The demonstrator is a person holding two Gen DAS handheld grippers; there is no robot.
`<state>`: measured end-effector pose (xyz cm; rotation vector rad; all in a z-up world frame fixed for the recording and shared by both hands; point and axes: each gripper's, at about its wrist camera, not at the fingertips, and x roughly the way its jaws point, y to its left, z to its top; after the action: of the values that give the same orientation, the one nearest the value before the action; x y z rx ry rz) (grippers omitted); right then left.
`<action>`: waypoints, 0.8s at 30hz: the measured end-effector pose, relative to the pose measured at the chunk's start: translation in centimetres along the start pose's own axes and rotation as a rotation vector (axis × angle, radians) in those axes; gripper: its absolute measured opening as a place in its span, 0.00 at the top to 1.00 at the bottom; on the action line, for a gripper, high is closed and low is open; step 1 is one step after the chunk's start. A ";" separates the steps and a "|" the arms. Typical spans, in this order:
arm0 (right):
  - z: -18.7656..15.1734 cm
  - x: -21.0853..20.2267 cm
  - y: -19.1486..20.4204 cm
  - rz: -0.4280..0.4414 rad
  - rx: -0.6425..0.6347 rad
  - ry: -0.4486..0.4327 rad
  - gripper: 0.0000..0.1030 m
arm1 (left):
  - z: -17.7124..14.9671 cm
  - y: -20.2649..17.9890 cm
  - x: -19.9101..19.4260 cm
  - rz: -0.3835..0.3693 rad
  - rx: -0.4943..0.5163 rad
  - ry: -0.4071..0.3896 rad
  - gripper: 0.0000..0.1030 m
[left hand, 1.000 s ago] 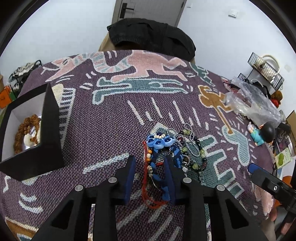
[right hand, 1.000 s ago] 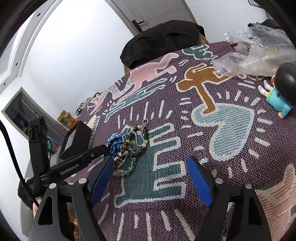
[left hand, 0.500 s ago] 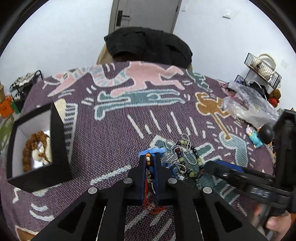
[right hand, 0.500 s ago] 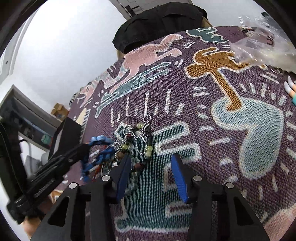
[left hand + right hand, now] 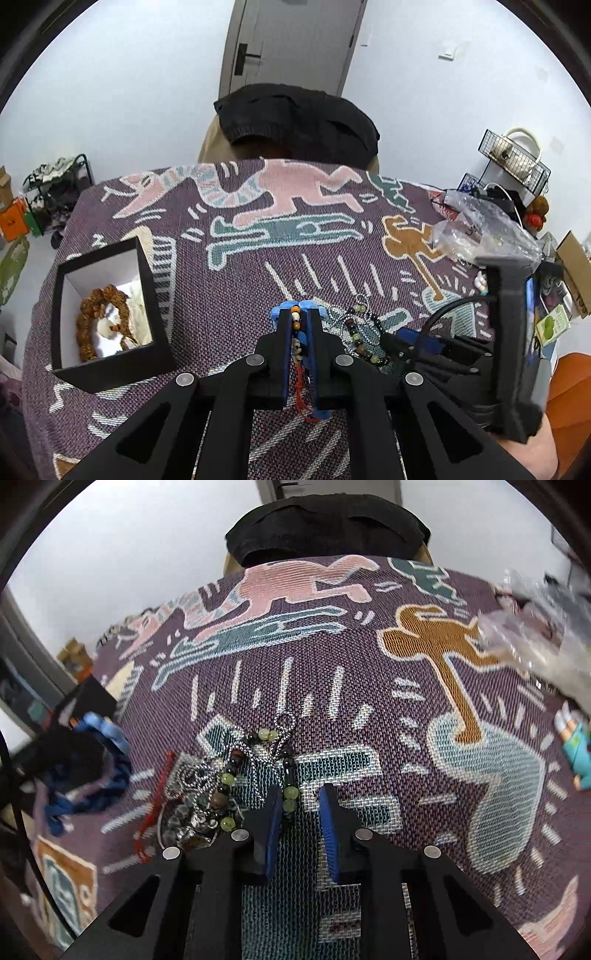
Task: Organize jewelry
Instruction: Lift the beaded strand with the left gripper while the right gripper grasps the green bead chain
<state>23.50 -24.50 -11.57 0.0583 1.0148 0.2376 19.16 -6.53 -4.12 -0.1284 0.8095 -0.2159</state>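
Blue-padded left tongs [image 5: 298, 334] grip the blue-and-red beaded string [image 5: 295, 321], separating it from the tangle; right tongs [image 5: 301, 812], partly open, straddle the green-and-dark bead bracelet [image 5: 290, 794].

Coarse woven tablecloth [image 5: 369, 672]; glossy bead bracelet [image 5: 286, 775].

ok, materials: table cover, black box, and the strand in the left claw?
Table cover: woven fabric, matte; weave shows. Black box: likely cardboard, matte black outside, white inside, thin walls. Strand in left claw: small glossy beads on red cord; bead material unclear.
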 end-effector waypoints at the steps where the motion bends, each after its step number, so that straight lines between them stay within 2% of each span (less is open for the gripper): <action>1: -0.1 0.0 0.1 -0.022 -0.025 0.001 0.84 | 0.1 0.0 -0.3 0.001 0.002 -0.006 0.92; 2: -0.1 0.0 0.1 -0.039 -0.043 0.001 0.89 | 0.1 0.1 -0.5 0.001 0.003 -0.011 0.92; 4: 0.0 -0.1 -0.2 -0.050 -0.060 0.006 0.92 | 0.2 0.2 -0.8 0.003 0.004 -0.019 0.92; 13: -0.3 -0.8 -2.9 -0.094 -0.086 0.005 0.93 | 0.3 0.4 -1.5 0.011 0.011 -0.032 0.92; 16: -0.2 -1.0 -3.4 -0.069 -0.075 0.008 0.93 | 0.3 0.7 -1.7 0.011 0.008 -0.035 0.92; 20: 0.4 -3.0 -3.8 0.023 -0.020 -0.044 0.92 | 0.5 1.5 -2.2 0.012 -0.006 -0.045 0.92; 24: 1.3 -5.2 -2.6 0.061 -0.032 -0.088 0.92 | 1.0 2.4 -3.3 0.021 -0.016 -0.065 0.92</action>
<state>22.46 -28.06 -6.93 0.0697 0.9218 0.3044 18.01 -3.40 -1.63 -0.1412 0.7479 -0.1844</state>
